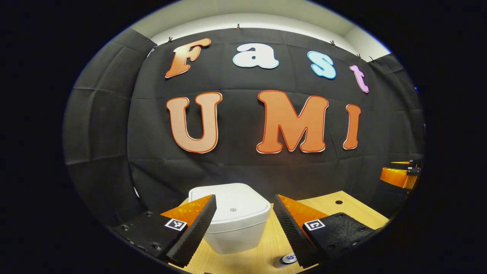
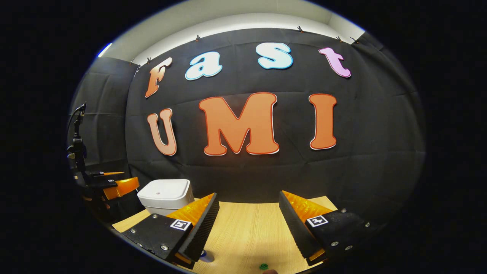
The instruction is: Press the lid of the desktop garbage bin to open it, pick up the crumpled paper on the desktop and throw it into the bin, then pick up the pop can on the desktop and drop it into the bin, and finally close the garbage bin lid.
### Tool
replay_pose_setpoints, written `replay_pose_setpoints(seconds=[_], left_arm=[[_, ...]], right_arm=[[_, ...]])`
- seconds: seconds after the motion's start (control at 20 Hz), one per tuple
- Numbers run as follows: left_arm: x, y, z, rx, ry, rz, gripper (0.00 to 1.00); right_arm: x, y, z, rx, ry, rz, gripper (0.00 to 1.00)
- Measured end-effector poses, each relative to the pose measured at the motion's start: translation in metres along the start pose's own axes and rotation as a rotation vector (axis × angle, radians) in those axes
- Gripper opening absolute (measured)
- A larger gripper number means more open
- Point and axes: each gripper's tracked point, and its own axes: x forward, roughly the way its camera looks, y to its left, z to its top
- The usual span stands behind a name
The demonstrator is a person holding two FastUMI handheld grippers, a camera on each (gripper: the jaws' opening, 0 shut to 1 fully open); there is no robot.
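The white desktop bin [image 1: 236,228] stands on the wooden table with its lid [image 1: 228,199] down; a small round mark sits on the lid. My left gripper [image 1: 245,198] is open, hovering just in front of the bin with its fingers either side of it, not touching. The pop can [image 1: 286,259] stands upright at the bottom, by the right finger. In the right gripper view the bin [image 2: 165,196] is at the far left, with the left gripper [image 2: 110,185] beside it. My right gripper [image 2: 249,194] is open over bare table, with the can's edge [image 2: 206,255] peeking out by its left finger.
The wooden table [image 2: 247,228] ends at the black cloth wall behind the bin. A small green thing [image 2: 263,266] lies at the table's near edge. A dark hole [image 1: 338,202] marks the tabletop right of the bin. The right gripper [image 1: 399,176] shows far right.
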Motion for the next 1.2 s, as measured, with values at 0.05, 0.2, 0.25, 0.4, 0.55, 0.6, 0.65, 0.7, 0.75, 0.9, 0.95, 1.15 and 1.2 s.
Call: replay_pose_setpoints(seconds=[0.05, 0.2, 0.25, 0.4, 0.55, 0.6, 0.65, 0.7, 0.75, 0.9, 0.95, 1.15, 1.2], left_arm=[[-0.001, 0.001, 0.002, 0.002, 0.002, 0.002, 0.95], [-0.002, 0.002, 0.002, -0.005, 0.0, 0.006, 0.95], [-0.003, 0.002, 0.002, -0.01, -0.002, 0.004, 0.93], [-0.002, 0.002, 0.001, -0.016, 0.002, 0.001, 0.71], [-0.002, 0.001, -0.003, -0.044, 0.028, -0.008, 0.47], [-0.001, -0.001, -0.003, -0.065, 0.029, -0.023, 0.42], [-0.001, 0.0, -0.002, -0.077, 0.03, -0.02, 0.37], [0.001, 0.002, -0.003, -0.074, 0.031, -0.017, 0.34], [0.002, 0.006, 0.0, -0.065, 0.022, -0.005, 0.26], [0.001, 0.01, 0.011, -0.041, -0.002, 0.006, 0.18], [0.001, 0.015, 0.011, -0.029, -0.004, 0.031, 0.11], [0.009, 0.012, 0.001, -0.037, 0.069, -0.011, 0.0], [0.015, 0.016, -0.002, -0.02, 0.089, -0.016, 0.0]], right_arm=[[0.0, -0.001, -0.001, 0.001, 0.003, -0.002, 0.94], [-0.001, -0.004, -0.002, 0.005, 0.006, -0.007, 0.94], [-0.002, -0.006, -0.001, 0.004, 0.002, -0.009, 0.94], [-0.002, -0.008, -0.001, 0.007, -0.002, -0.01, 0.94], [-0.003, -0.009, -0.001, 0.019, 0.004, -0.007, 0.94], [-0.002, -0.01, -0.001, 0.022, 0.004, -0.006, 0.94], [-0.002, -0.011, -0.001, 0.023, 0.003, -0.009, 0.94], [-0.002, -0.011, -0.002, 0.022, 0.004, -0.01, 0.94], [-0.002, -0.011, -0.001, 0.022, 0.004, -0.011, 1.0], [-0.001, -0.012, -0.002, 0.021, 0.007, -0.011, 1.0], [-0.001, -0.013, -0.002, 0.022, 0.009, -0.013, 1.0], [0.001, -0.011, -0.002, 0.023, 0.015, -0.01, 1.0], [0.001, -0.011, -0.003, 0.021, 0.016, -0.009, 1.0]])
